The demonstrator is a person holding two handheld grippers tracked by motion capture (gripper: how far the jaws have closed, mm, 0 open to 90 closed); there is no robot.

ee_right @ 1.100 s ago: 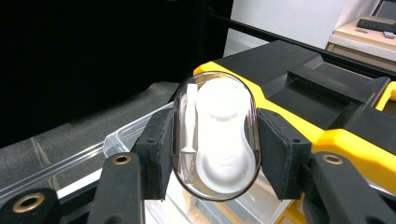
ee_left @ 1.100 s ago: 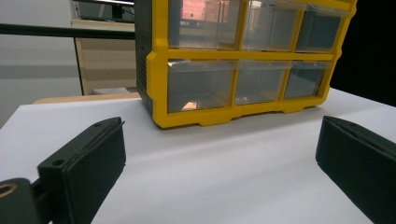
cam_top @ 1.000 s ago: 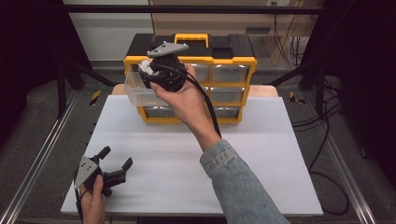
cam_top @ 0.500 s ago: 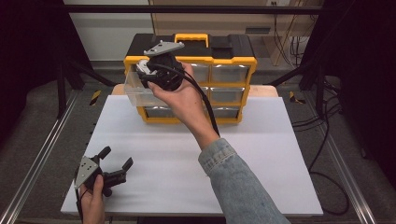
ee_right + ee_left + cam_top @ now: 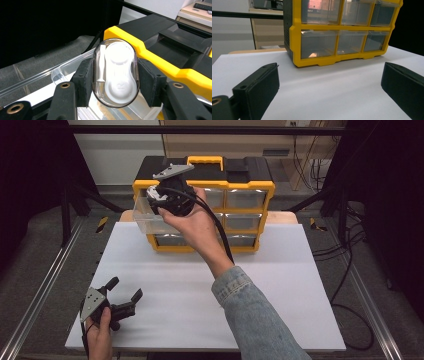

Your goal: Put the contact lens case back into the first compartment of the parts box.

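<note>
A yellow and black drawer cabinet (image 5: 240,195) stands at the back of the white table (image 5: 280,285). Its top-left clear drawer (image 5: 145,215) is pulled out. My right gripper (image 5: 159,195) hovers over that drawer, shut on a clear oval case with a white insert (image 5: 115,73). In the right gripper view the case stands upright between the jaws, above the open drawer (image 5: 65,68). My left gripper (image 5: 123,292) rests low at the table's front left, open and holding nothing. Its fingers (image 5: 259,82) point toward the cabinet (image 5: 342,32).
Metal rails run along both sides of the table (image 5: 45,285). Cables (image 5: 345,250) trail on the floor at the right. A shelf or desk stands behind the cabinet (image 5: 225,140).
The right gripper with the case has shifted slightly left over the open drawer. The left gripper has stayed put.
</note>
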